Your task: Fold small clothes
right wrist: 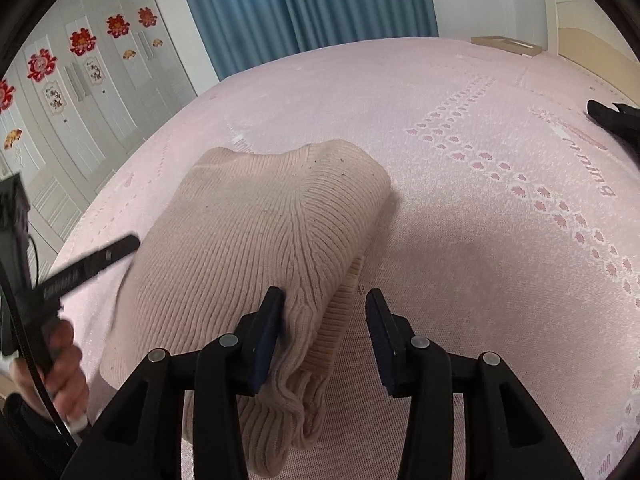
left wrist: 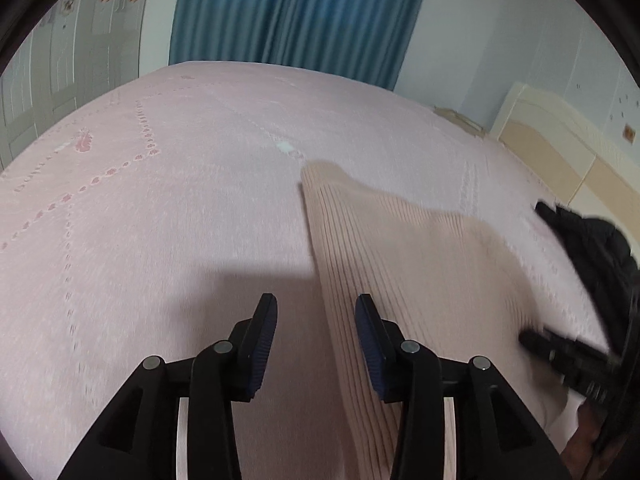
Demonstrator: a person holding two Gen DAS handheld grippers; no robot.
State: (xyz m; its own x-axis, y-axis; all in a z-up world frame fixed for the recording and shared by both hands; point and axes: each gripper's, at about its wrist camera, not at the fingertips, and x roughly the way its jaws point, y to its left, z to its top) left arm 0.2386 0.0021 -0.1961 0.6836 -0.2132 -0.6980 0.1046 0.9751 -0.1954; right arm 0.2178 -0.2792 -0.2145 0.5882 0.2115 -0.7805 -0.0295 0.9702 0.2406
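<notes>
A beige ribbed knit garment (right wrist: 256, 232) lies folded into a thick bundle on the pink bed cover (right wrist: 480, 240). My right gripper (right wrist: 322, 320) is open just above its near right corner; the left finger (right wrist: 272, 320) touches the knit, and the garment's ribbed hem lies between the jaws. In the left wrist view the same garment (left wrist: 400, 248) stretches from the middle to the lower right. My left gripper (left wrist: 316, 340) is open and empty at the garment's left edge. The right gripper's body (left wrist: 568, 356) shows at the right of that view.
The bed cover (left wrist: 160, 200) has pink paw prints. A black cloth (left wrist: 592, 248) lies at the bed's right edge. Blue curtains (left wrist: 296, 12), a white wardrobe (right wrist: 80, 92) and a cream headboard (left wrist: 560, 148) surround the bed. A flat box (right wrist: 508, 45) lies at the far edge.
</notes>
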